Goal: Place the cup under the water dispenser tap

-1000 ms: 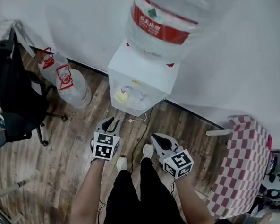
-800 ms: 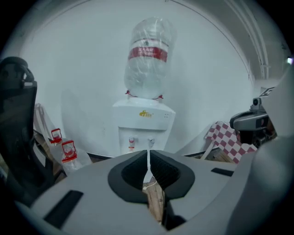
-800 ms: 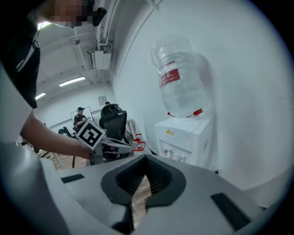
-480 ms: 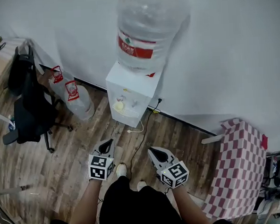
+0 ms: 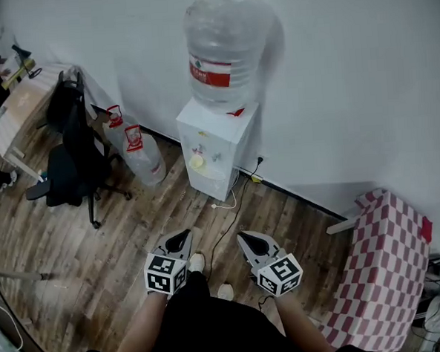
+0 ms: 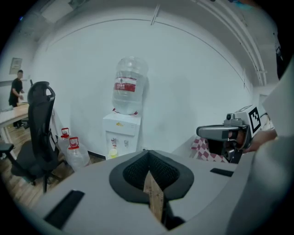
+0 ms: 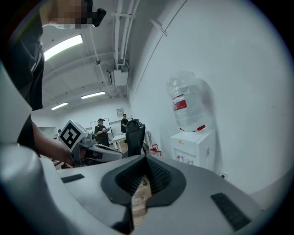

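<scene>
A small yellow cup (image 5: pixel 197 162) stands in the recess of the white water dispenser (image 5: pixel 219 134), below its taps, with a large bottle (image 5: pixel 223 48) on top. The left gripper view shows the same cup (image 6: pixel 112 154) far off. Both grippers are held well back from the dispenser, above the wooden floor in front of the person's legs. My left gripper (image 5: pixel 183 234) is shut and holds nothing, its tips meeting (image 6: pixel 148 151). My right gripper (image 5: pixel 244 237) is also shut and empty (image 7: pixel 146 158).
Two empty water jugs (image 5: pixel 143 155) and a black office chair (image 5: pixel 70 162) stand left of the dispenser. A red-and-white checked cloth (image 5: pixel 381 262) covers a table at the right. A cable (image 5: pixel 224 222) runs across the floor. A desk (image 5: pixel 15 106) with a person is far left.
Both grippers have drawn back and up from the dispenser, which now looks smaller and farther away. The yellow cup stays under the taps. More of the room shows.
</scene>
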`<action>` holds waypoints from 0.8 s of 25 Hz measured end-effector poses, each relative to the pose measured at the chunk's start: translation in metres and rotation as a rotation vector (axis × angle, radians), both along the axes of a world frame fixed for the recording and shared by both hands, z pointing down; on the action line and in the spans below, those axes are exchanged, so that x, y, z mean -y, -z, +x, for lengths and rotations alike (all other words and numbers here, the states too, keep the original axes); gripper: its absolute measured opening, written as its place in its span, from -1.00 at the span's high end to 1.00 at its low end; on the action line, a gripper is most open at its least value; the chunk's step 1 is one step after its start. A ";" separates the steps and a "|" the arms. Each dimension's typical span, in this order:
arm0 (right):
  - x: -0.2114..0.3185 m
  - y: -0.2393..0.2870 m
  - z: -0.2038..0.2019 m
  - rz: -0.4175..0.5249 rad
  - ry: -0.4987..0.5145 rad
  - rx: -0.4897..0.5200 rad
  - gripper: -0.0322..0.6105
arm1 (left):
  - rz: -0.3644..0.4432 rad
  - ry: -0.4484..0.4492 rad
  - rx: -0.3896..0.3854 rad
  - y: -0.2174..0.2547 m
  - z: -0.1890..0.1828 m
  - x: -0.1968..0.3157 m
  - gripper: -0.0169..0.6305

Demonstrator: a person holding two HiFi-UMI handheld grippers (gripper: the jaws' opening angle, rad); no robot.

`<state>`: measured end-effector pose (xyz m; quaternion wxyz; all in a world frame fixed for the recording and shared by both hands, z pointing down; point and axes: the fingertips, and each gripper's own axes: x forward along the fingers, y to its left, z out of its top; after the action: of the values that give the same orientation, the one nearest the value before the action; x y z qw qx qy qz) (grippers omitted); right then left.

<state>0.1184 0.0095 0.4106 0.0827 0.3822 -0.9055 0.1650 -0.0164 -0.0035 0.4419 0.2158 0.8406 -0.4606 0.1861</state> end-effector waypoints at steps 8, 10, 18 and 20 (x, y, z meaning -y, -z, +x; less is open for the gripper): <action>-0.066 -0.020 0.005 -0.050 0.051 0.054 0.83 | -0.030 0.099 -0.050 -0.002 -0.003 -0.073 0.90; -0.070 -0.021 0.010 -0.045 0.041 0.053 0.83 | -0.015 0.111 -0.029 0.002 -0.008 -0.079 0.90; -0.054 0.007 0.020 0.041 0.006 0.015 0.83 | 0.110 0.060 -0.022 0.040 -0.015 -0.060 0.90; -0.051 0.011 0.012 0.053 0.010 -0.002 0.83 | 0.131 0.031 -0.033 0.048 -0.018 -0.055 0.90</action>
<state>0.1299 0.0608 0.4000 0.0740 0.3797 -0.9114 0.1401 -0.0342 0.0517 0.3935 0.1705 0.8487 -0.4810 0.1385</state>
